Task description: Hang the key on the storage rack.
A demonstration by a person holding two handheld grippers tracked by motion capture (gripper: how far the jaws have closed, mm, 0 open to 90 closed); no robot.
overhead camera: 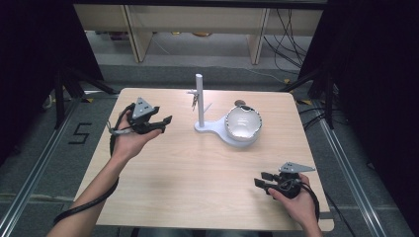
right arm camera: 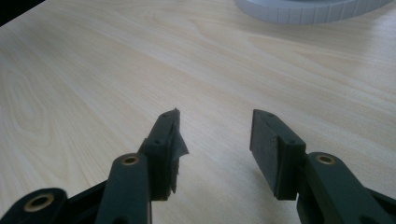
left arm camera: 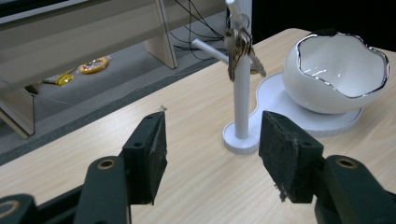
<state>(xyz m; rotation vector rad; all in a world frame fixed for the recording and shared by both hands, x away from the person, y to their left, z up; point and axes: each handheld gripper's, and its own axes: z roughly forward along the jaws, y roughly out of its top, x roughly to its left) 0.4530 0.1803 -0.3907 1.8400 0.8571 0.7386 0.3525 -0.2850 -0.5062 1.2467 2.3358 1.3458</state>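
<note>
A white stand [overhead camera: 199, 101] with an upright post rises at the table's far middle, and a bunch of keys [overhead camera: 194, 100] hangs from a side peg. In the left gripper view the keys [left arm camera: 240, 49] dangle against the post [left arm camera: 242, 100]. A white eggshell-shaped bowl [overhead camera: 242, 123] with a silver rim sits on the stand's round base [left arm camera: 280, 93]. My left gripper [overhead camera: 165, 122] hovers left of the stand, open and holding nothing [left arm camera: 212, 140]. My right gripper [overhead camera: 262, 178] is low at the near right, open over bare wood [right arm camera: 215, 140].
The light wooden table [overhead camera: 197, 173] stands on a grey floor. Pale shelving legs and cables lie beyond its far edge. The stand's ribbed base edge [right arm camera: 303, 11] appears at the top of the right gripper view.
</note>
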